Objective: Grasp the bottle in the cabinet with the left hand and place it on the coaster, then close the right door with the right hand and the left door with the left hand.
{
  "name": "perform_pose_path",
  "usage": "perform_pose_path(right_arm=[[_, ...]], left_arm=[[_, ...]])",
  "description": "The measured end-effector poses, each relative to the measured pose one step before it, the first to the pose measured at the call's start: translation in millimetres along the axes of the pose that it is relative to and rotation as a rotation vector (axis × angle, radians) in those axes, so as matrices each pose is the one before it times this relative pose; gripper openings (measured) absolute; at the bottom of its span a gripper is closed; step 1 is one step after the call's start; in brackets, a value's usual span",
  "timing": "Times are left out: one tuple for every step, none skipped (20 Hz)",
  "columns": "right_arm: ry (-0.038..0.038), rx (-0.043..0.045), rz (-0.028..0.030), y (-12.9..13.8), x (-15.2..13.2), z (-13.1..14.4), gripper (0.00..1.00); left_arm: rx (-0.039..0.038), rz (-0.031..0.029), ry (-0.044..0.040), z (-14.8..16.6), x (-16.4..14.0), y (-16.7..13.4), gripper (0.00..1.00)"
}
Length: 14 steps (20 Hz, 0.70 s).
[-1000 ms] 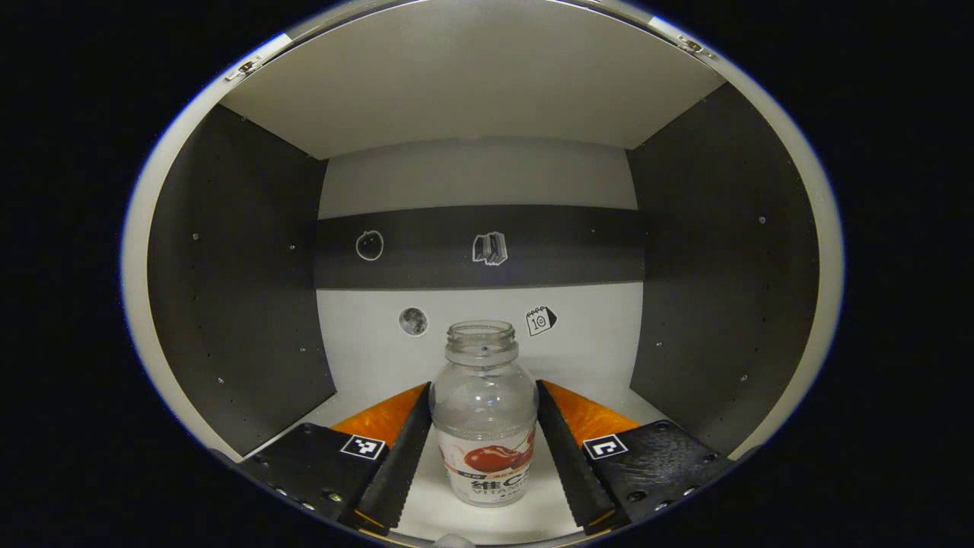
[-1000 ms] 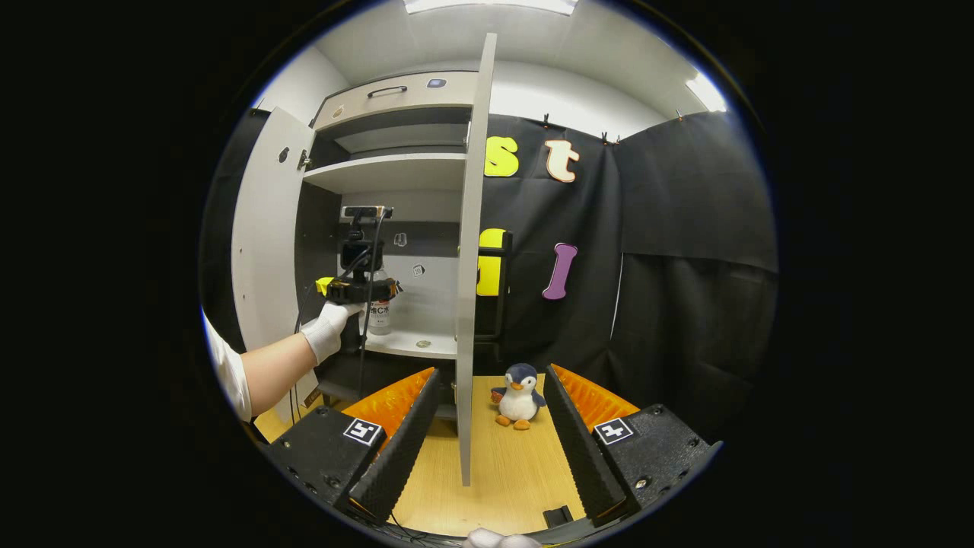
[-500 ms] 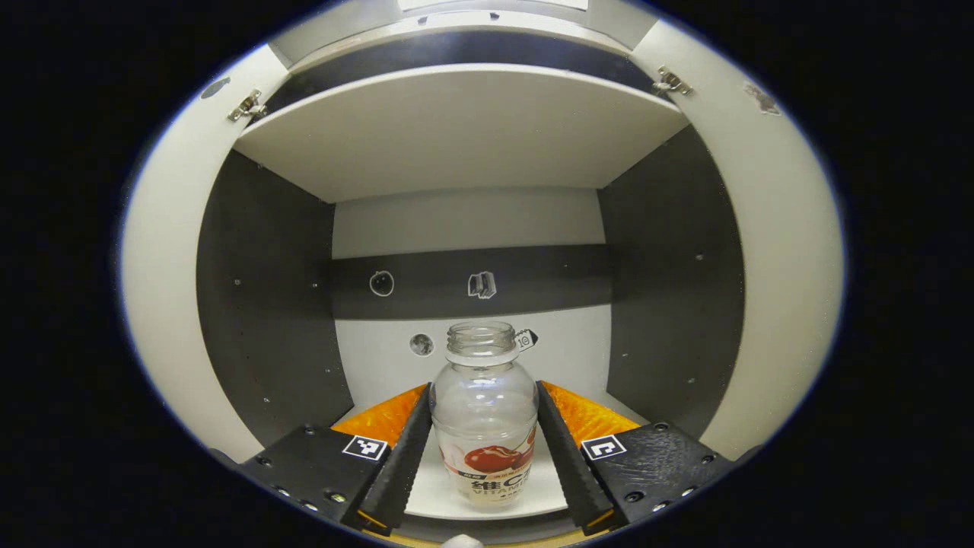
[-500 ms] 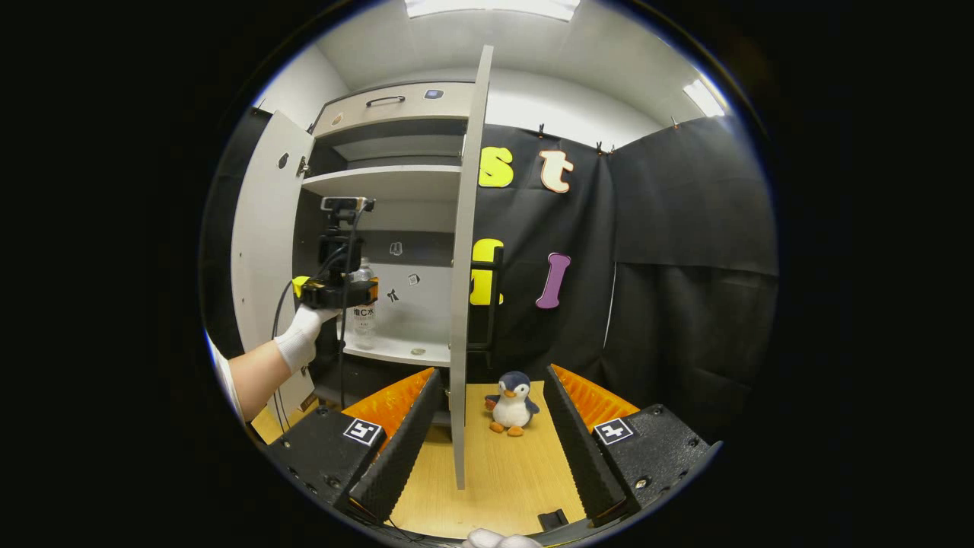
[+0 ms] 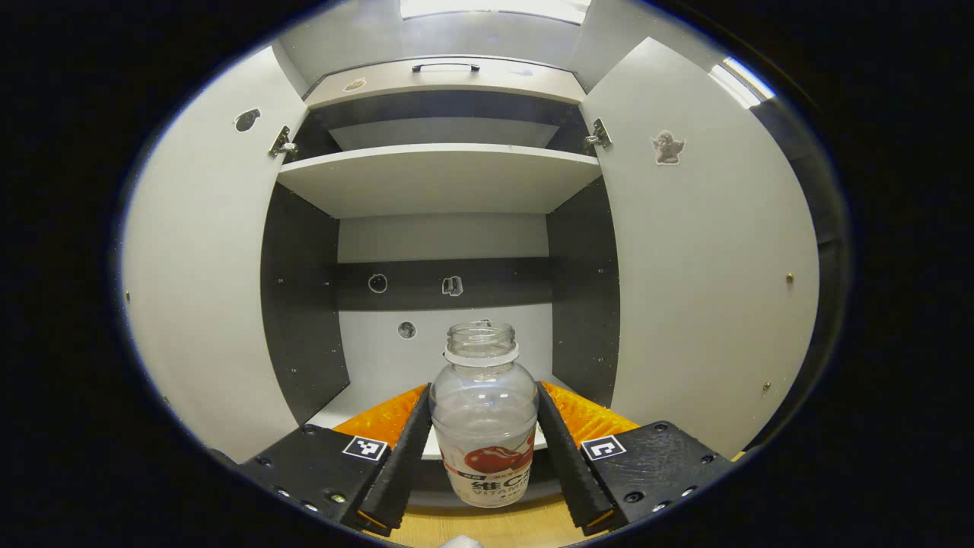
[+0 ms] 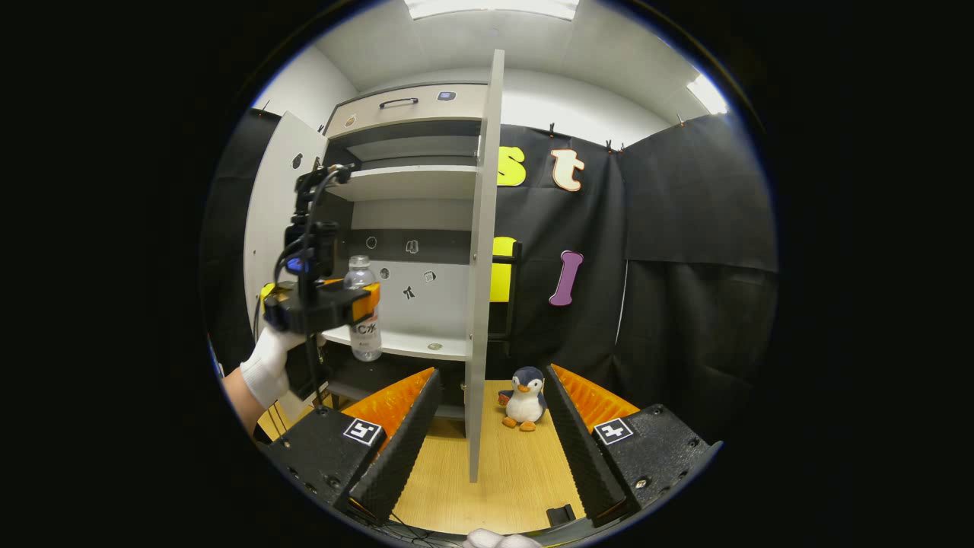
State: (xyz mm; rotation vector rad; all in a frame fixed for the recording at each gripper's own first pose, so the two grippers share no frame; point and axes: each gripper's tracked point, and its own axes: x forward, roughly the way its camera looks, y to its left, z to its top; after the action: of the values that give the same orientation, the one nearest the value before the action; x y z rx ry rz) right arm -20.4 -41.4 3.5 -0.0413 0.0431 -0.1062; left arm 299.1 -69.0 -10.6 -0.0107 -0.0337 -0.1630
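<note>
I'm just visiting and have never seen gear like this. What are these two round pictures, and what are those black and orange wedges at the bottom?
The wedges are the fingers of two hand-held grippers; no robot arm is involved. Each gripper carries its own camera. In the left gripper view, the left gripper clamps a clear, capless plastic bottle in front of the open grey cabinet. The right gripper view shows the right gripper open and empty over the wooden table, with a small plush penguin standing there and a white-gloved hand carrying the left gripper.

This is a staged recording booth rather than a lived-in home: black cloth [image 6: 685,228] hangs clipped as walls around a lone grey cabinet [image 6: 411,103] with sticker-marked doors, a wooden bench [image 6: 502,464] bearing a toy penguin [image 6: 522,387], under ceiling light panels [image 6: 491,7].
</note>
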Motion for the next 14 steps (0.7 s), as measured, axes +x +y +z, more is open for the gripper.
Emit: perform_pose_path(right_arm=[[0.00732,0.00270,0.00967,1.52,-1.36,-4.14,0.84],[0.00741,-0.00053,0.00313,-0.50,-0.25,-4.37,0.84],[0.00855,0.00046,0.00203,-0.98,-0.92,-4.36,0.84],[0.00582,0.00431,0.00252,-0.06,-0.32,-3.88,0.84],[0.00565,0.00334,0.00300,0.37,0.13,-3.28,0.84],[0.00962,-0.00078,0.00270,0.71,0.63,-4.97,0.84],[0.01122,-0.00200,0.00370,0.60,0.42,-4.17,0.83],[0.00989,0.00013,0.00623,1.16,0.52,-4.33,0.83],[0.00686,-0.00011,0.00447,1.21,0.30,-2.19,0.84],[0.00599,-0.00154,0.00485,1.19,1.28,-2.50,0.83],[0.00448,-0.00247,0.00440,1.79,0.10,-2.56,0.83],[0.00276,-0.00125,0.00749,1.85,0.88,-1.97,0.84],[0.00293,0.00011,0.01115,3.68,-0.15,-1.10,0.84],[0.00445,-0.00355,0.00448,2.32,0.97,-2.54,0.84]], left_arm=[[-0.00162,0.00548,-0.00211,-4.09,-12.07,1.68,0.77],[-0.00221,0.00929,-0.00403,-5.61,-12.22,3.59,0.77],[-0.00378,0.00979,-0.00254,-6.28,-13.36,4.00,0.77],[-0.00288,0.00921,-0.00493,-7.39,-13.03,4.20,0.77],[-0.00372,0.00792,-0.00304,-9.10,-14.20,4.72,0.81],[-0.00403,0.00255,0.00053,-10.12,-11.05,2.32,0.77],[-0.00711,0.00269,0.01040,-10.89,-9.54,2.53,0.77],[-0.00815,0.00348,0.01867,-14.31,-7.58,2.96,0.77],[-0.00744,0.00493,0.02385,-16.24,-7.62,3.48,0.77],[-0.00704,0.00301,0.02077,-15.60,-6.30,2.69,0.77],[-0.00327,0.00596,0.01168,-14.49,-5.19,1.90,0.77],[0.00229,-0.00327,0.00752,-14.45,-3.20,0.43,0.77],[0.00186,-0.00885,0.01452,-16.85,-3.23,-1.12,0.77],[0.00056,-0.01756,0.01005,-16.78,-2.42,-3.57,0.77]])
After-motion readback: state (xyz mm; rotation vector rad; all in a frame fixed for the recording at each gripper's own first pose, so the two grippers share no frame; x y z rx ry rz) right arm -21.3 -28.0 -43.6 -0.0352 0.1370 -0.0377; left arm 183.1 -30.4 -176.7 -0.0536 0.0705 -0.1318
